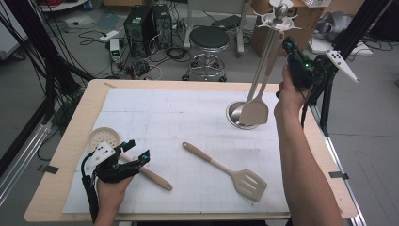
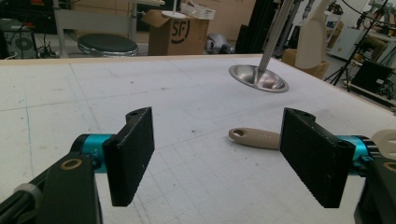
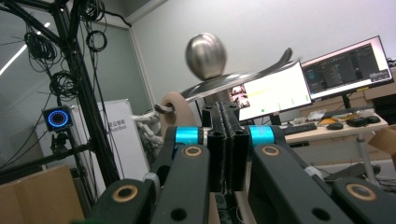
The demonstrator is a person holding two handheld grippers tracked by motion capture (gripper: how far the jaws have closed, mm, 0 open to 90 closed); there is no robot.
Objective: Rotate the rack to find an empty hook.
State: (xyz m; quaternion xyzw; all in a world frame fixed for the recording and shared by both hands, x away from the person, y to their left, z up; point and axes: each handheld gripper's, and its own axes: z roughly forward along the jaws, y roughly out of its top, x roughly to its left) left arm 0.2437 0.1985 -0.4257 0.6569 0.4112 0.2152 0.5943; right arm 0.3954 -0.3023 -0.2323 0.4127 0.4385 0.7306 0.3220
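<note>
A steel utensil rack stands on a round base (image 1: 235, 117) at the table's far right, its pole topped by a ball (image 3: 205, 55). A beige spatula (image 1: 255, 112) hangs from one hook, its handle loop (image 3: 173, 111) caught on the arm. My right gripper (image 1: 288, 47) is raised beside the rack top, jaws shut with nothing seen between them (image 3: 228, 109). A beige slotted spatula (image 1: 227, 172) lies on the mat. My left gripper (image 1: 138, 149) rests open at the near left, above the handle of a beige skimmer (image 1: 104, 138). The slotted spatula's handle end (image 2: 254, 137) lies beyond its open jaws.
A white gridded mat (image 1: 188, 113) covers the wooden table (image 1: 75, 136). Beyond the far edge stand a stool (image 1: 208, 40), computer cases and tangled cables. A black frame post (image 1: 353, 33) and a tripod rise at the right, close to my right hand.
</note>
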